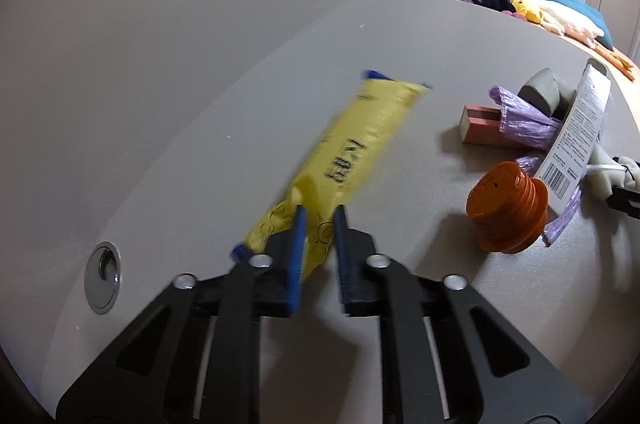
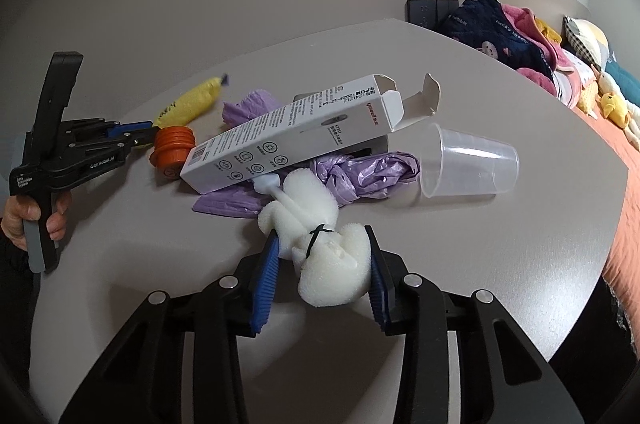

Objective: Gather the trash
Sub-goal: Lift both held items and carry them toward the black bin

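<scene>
Risk: left hand-held gripper (image 1: 320,220) clamped on yellow bag (image 1: 360,140) end, thin grip may slip | right hand-held gripper (image 2: 322,244) squeezing sponge (image 2: 328,260); lifting could drag box (image 2: 296,132), roll cup (image 2: 468,160) off desk (image 2: 520,264)

"GenRobot.AI" — left hand-held gripper (image 2: 138,136)

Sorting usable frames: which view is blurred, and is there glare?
Left wrist view: the yellow plastic packet in the left gripper is smeared by motion. Right wrist view: sharp, the white foam sponge crisp, no strong glare.
</scene>
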### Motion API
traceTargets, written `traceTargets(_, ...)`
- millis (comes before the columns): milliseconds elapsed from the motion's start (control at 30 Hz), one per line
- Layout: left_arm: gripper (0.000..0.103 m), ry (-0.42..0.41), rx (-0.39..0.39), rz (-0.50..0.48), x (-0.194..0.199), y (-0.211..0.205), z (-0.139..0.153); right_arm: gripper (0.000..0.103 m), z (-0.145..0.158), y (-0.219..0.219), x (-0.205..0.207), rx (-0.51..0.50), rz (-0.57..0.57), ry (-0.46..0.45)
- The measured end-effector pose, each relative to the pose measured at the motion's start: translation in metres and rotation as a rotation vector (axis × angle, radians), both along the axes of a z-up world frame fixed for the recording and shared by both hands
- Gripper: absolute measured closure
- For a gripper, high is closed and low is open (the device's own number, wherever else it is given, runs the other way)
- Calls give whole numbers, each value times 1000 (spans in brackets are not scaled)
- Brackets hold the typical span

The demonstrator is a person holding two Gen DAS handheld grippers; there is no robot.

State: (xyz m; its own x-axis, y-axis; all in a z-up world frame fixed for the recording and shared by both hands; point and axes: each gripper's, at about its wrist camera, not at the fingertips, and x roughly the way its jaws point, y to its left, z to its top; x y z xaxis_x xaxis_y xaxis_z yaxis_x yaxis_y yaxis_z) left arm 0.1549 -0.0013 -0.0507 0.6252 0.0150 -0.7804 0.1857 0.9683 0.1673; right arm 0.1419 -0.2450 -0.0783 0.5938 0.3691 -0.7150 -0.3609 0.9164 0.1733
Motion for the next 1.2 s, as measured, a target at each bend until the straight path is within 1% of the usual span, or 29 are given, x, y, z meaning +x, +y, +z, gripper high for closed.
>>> traceTargets(133, 97, -16, -58, 31, -6, 9, 10, 64, 4, -3, -2, 19, -11, -3)
traceTargets(300, 98, -42, -74, 37, -21, 10, 26, 65, 12, -7, -9, 36, -22, -17)
traceTargets(467, 98, -65, -93, 32, -35, 2, 40, 65, 25, -15, -20, 57, -36, -42)
traceTargets(633, 98, -100, -116, 17, -52, -14, 58, 65, 40, -28, -35, 79, -57, -73)
traceTargets(800, 98, -126, -138, -28, -70, -39, 72, 65, 52, -43, -53, 103, -79, -100)
traceTargets(900, 98, -136, -155, -45, -80, -51, 77, 65, 59, -52, -67, 113, -93, -118)
traceTargets(1000, 98, -141, -192, -66, -93, -64, 82, 65, 65, -63, -81, 118, -107, -135)
traceTargets(1200, 98, -144, -219, -124, -112, -99, 85, 65, 74, -84, -107, 125, -139, -165)
